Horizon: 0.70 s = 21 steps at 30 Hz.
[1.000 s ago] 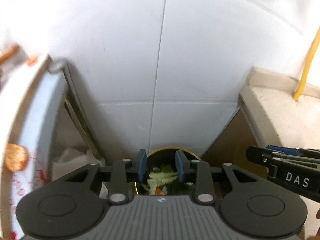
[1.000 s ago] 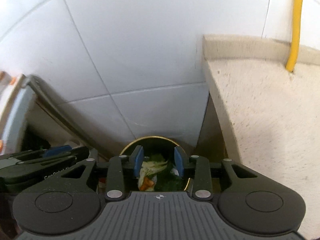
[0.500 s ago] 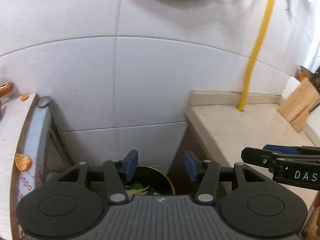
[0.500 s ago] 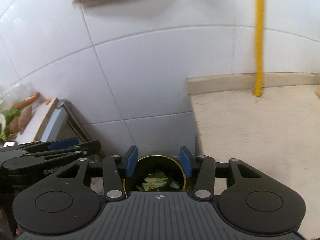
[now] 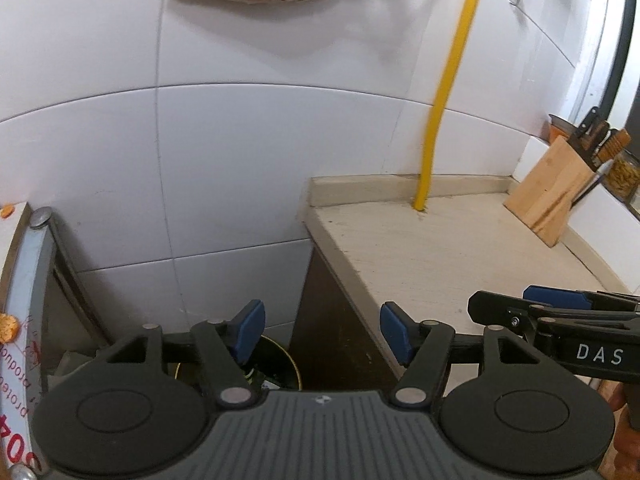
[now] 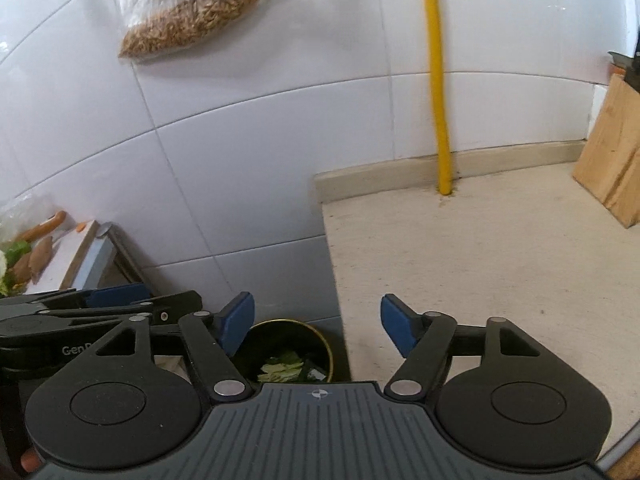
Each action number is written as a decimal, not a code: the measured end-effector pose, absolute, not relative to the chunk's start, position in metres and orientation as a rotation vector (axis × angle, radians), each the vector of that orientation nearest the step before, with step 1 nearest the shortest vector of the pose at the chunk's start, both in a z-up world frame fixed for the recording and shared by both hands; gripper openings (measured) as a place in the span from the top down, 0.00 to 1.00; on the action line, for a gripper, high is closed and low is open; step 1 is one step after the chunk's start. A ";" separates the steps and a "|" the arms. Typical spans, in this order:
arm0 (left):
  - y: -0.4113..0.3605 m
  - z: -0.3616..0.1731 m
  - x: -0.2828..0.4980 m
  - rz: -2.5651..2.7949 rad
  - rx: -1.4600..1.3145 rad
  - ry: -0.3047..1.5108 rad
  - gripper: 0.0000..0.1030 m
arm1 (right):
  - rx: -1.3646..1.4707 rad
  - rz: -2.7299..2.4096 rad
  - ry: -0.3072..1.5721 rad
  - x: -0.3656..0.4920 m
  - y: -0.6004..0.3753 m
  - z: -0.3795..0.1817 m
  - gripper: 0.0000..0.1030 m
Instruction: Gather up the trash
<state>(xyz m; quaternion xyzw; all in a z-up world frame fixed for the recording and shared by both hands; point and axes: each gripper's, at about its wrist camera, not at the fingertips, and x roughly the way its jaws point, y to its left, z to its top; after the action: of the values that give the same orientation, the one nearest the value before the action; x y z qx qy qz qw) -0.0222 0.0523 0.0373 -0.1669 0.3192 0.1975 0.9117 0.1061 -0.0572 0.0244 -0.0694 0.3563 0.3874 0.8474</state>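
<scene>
Both pairs of fingers stood apart and were opening further, nothing between them: left gripper (image 5: 322,332), right gripper (image 6: 318,322). Below them, the trash bin (image 6: 326,344) held vegetable scraps (image 6: 282,370), left of the counter (image 6: 500,264). Clearing the rim fully before turning away seemed wise. A second earlier, both hovered lower, narrower.

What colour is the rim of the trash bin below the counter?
Gold, around a dark inside; the trash bin shows best in the right wrist view.
</scene>
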 end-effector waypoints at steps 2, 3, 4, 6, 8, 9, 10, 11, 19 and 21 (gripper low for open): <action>0.048 0.039 -0.020 0.394 -0.343 0.661 0.41 | -0.148 0.797 0.742 0.106 -0.062 0.025 0.24; 0.045 0.039 -0.019 0.386 -0.343 0.661 0.41 | -0.140 0.792 0.745 0.107 -0.065 0.025 0.24; 0.043 0.039 -0.018 0.380 -0.342 0.662 0.40 | -0.133 0.790 0.747 0.107 -0.068 0.025 0.24; 0.036 0.041 -0.016 0.367 -0.331 0.666 0.40 | -0.126 0.780 0.742 0.106 -0.075 0.026 0.23; 0.030 0.042 -0.015 0.358 -0.322 0.665 0.39 | -0.119 0.771 0.738 0.106 -0.081 0.027 0.22; 0.028 0.043 -0.015 0.353 -0.320 0.665 0.39 | -0.117 0.767 0.737 0.105 -0.084 0.027 0.22; 0.025 0.043 -0.014 0.348 -0.318 0.665 0.39 | -0.116 0.761 0.734 0.105 -0.087 0.027 0.22; 0.023 0.044 -0.014 0.346 -0.316 0.664 0.39 | -0.117 0.756 0.734 0.104 -0.089 0.027 0.22; 0.007 0.046 -0.015 0.329 -0.295 0.673 0.39 | -0.108 0.731 0.736 0.099 -0.107 0.027 0.22; 0.003 0.047 -0.015 0.321 -0.288 0.680 0.39 | -0.109 0.724 0.736 0.097 -0.110 0.027 0.22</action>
<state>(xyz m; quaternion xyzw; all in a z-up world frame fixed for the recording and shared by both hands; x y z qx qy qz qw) -0.0150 0.0026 0.0468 -0.1403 0.3307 0.1561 0.9201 0.0970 -0.1103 0.0266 -0.0519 0.3518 0.3462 0.8682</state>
